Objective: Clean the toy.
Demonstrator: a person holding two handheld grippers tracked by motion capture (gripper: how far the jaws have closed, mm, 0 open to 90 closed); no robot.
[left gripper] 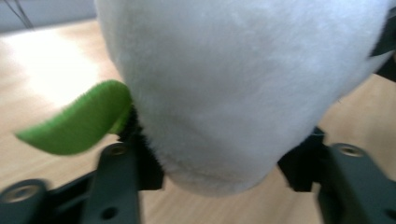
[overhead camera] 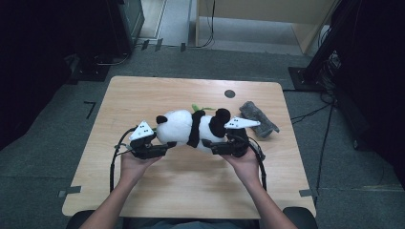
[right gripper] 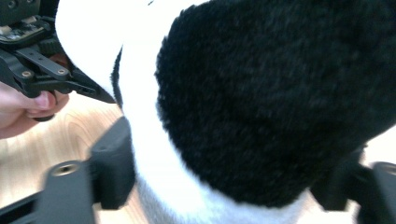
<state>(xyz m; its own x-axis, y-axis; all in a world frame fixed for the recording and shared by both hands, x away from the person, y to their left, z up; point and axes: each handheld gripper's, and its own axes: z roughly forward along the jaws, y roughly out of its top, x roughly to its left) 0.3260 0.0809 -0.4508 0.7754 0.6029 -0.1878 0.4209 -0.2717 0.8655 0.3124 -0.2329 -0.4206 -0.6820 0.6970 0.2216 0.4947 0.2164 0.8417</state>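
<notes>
High view shows a toy panda (overhead camera: 191, 128) lying on its side in the middle of the table (overhead camera: 143, 90). Its long body runs from 9 o'clock to 3 o'clock. The left claw (overhead camera: 165, 144) is at the 9 o'clock end and the right claw (overhead camera: 212, 144) is at the 3 o'clock end, so each hand is close to its own end. I think the next move needs both hands to go the same way, or the soft toy will sag or twist.

Left gripper view shows white fur sitting between the two black jaws, and they seem to squeeze it on both sides. A green leaf (left gripper: 79, 119) sticks out at 9 o'clock. Right gripper view shows a black and white part of the panda between its jaws, pressed snug too.

A grey cloth (overhead camera: 259, 119) lies near the panda at 3 o'clock. The panda's face is hidden. The close-up fur is blurry, so I cannot tell which body part each claw pinches.
</notes>
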